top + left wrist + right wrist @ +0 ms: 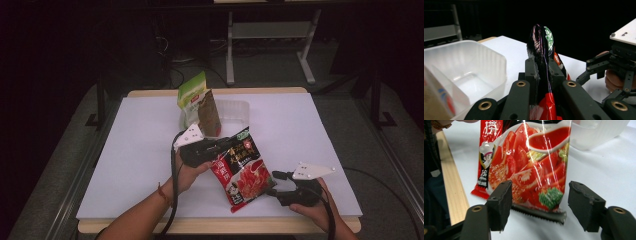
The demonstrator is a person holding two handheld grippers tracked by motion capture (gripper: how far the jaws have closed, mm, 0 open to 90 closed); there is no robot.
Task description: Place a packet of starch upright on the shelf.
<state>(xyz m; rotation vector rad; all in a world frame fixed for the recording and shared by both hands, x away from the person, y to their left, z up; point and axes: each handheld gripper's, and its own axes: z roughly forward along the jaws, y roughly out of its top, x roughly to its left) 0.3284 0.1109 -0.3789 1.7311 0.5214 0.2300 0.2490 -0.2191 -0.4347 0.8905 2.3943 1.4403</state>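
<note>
A red seasoning packet [242, 167] printed with tomatoes hangs tilted above the white table [145, 150]. My left gripper [227, 146] is shut on its black upper edge; in the left gripper view the packet [541, 50] stands pinched edge-on between the jaws [544, 65]. My right gripper [275, 182] sits at the packet's lower right end, open. In the right gripper view the packet's [534, 165] serrated end seal lies between the spread jaws [539, 200], and the pads do not press on it.
A clear plastic container [235, 112] stands at the back of the table, holding a green packet [192, 95] and a brown packet [209, 115] upright at its left end. The table's wooden front edge [449, 192] runs close behind the right gripper.
</note>
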